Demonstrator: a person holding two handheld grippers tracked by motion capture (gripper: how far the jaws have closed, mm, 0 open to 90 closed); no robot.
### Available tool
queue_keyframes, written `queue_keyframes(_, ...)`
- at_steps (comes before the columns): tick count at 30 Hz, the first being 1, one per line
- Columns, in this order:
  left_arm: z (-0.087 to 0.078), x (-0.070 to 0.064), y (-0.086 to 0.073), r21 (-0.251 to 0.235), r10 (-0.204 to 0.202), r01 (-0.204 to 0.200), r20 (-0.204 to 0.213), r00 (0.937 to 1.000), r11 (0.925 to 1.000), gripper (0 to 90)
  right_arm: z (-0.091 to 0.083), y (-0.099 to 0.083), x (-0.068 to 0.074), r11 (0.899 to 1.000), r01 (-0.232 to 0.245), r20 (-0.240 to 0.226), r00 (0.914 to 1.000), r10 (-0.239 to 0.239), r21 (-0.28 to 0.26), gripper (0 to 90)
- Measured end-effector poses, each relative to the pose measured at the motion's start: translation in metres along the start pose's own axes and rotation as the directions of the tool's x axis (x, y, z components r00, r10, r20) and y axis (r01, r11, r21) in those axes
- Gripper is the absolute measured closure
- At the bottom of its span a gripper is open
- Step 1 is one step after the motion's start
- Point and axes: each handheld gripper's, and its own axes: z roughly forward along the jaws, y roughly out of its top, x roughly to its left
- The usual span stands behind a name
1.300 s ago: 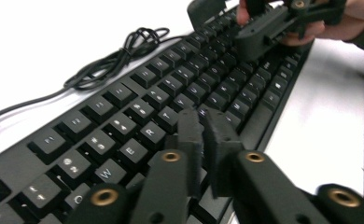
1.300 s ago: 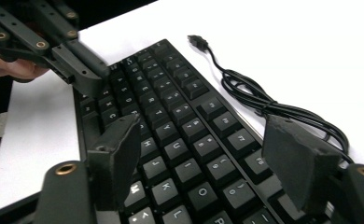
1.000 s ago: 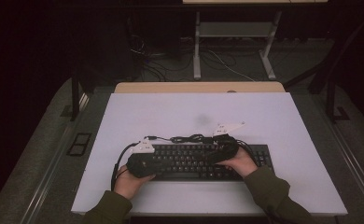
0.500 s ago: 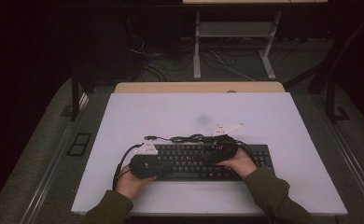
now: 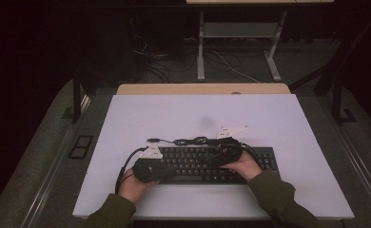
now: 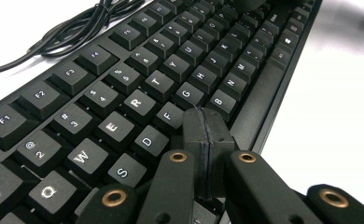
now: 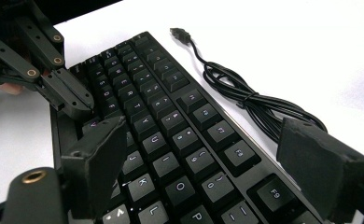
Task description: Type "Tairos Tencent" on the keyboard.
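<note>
A black keyboard (image 5: 262,161) lies across the near part of the white table (image 5: 198,118), and its black USB cable (image 5: 183,141) is coiled just behind it. My left gripper (image 5: 162,167) is at the keyboard's left end. In the left gripper view it (image 6: 203,135) is shut with nothing between the jaws, its tip down on the keys beside D and F (image 6: 170,115). My right gripper (image 5: 218,156) hovers over the middle keys, open wide (image 7: 208,163), its pads (image 7: 101,158) astride the key rows. The right gripper view shows the left gripper (image 7: 73,100) farther off, and the cable (image 7: 245,100).
Bare white tabletop lies behind the keyboard and on both sides of it. A wooden strip (image 5: 202,89) runs along the table's far edge. Desk legs and floor cables (image 5: 221,57) stand beyond in the dark.
My left gripper has slid a little to the right onto the keyboard's left end. The right gripper has hardly moved.
</note>
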Motion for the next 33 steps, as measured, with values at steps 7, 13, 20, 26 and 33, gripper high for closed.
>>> queue_keyframes(7,-0.0007,-0.0007,0.0009,-0.001,0.001,-0.001,0.001,1.0000,1.0000,88.7,0.0001,0.0000,0.0001,1.000,-0.001,0.003,1.0000,0.001,0.000,15.8)
queue_keyframes(13,-0.0019,-0.0012,0.0021,-0.004,0.006,-0.006,0.004,1.0000,1.0000,88.7,0.0003,-0.0001,0.0001,1.000,0.000,0.004,1.0000,0.000,0.002,15.8)
queue_keyframes(20,-0.0040,-0.0020,0.0047,-0.012,0.013,-0.013,0.001,0.9999,0.9998,88.7,0.0006,-0.0003,0.0002,1.000,-0.001,0.004,1.0000,0.001,0.002,15.8)
queue_keyframes(26,-0.0062,-0.0001,0.0072,-0.026,0.010,-0.010,-0.007,0.9999,0.9996,88.8,0.0014,-0.0006,0.0003,1.000,0.003,0.002,1.0000,-0.003,0.004,15.8)
queue_keyframes(33,-0.0079,0.0042,0.0089,-0.035,0.003,-0.004,-0.024,0.9997,0.9994,88.8,0.0020,-0.0009,0.0007,1.000,-0.001,0.002,1.0000,0.001,0.005,15.8)
